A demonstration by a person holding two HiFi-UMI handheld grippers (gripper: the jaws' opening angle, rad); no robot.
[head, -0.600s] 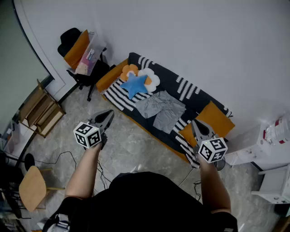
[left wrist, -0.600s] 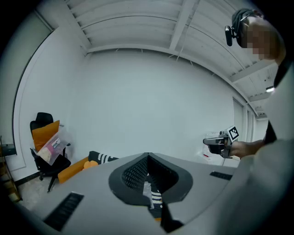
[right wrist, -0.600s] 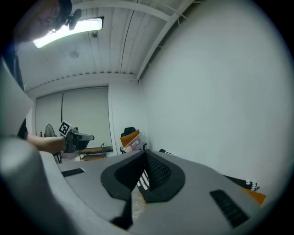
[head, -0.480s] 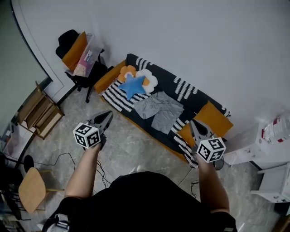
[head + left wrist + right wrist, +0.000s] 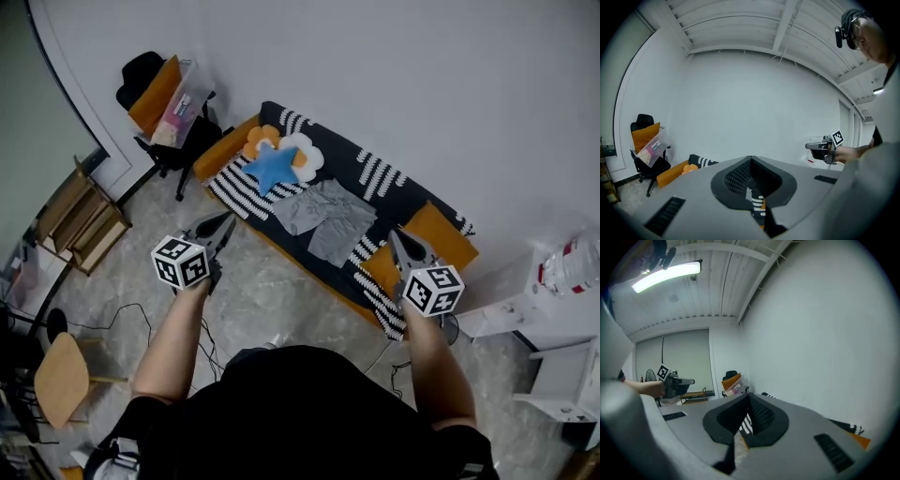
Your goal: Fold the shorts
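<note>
Head view: a pale grey wall and a marbled floor (image 5: 272,300), with a dark sofa (image 5: 349,161) set against the wall and carrying striped and orange cushions and a blue star cushion (image 5: 272,167). The grey shorts (image 5: 326,216) lie spread flat on the sofa seat, mid-length, untouched. The left gripper (image 5: 226,219) is held over the floor short of the sofa's front edge, well apart from the shorts and to their left; the right gripper (image 5: 394,234) hangs over the striped cushion at the sofa's right end, near the shorts but clear of them. Both have their jaws together and carry nothing. An office chair (image 5: 159,103) stands to the left of the sofa. Left gripper view: the left gripper (image 5: 751,160) shows its jaws closed on each other, nothing between them; only a sliver of striped cushion (image 5: 758,206) shows below the tips (the shorts cannot be made out here). The right gripper (image 5: 824,149) appears at the right. Right gripper view: the right gripper (image 5: 748,396) has its jaws likewise pressed together and empty; its body hides most of the sofa, and the shorts are not distinguishable.
</note>
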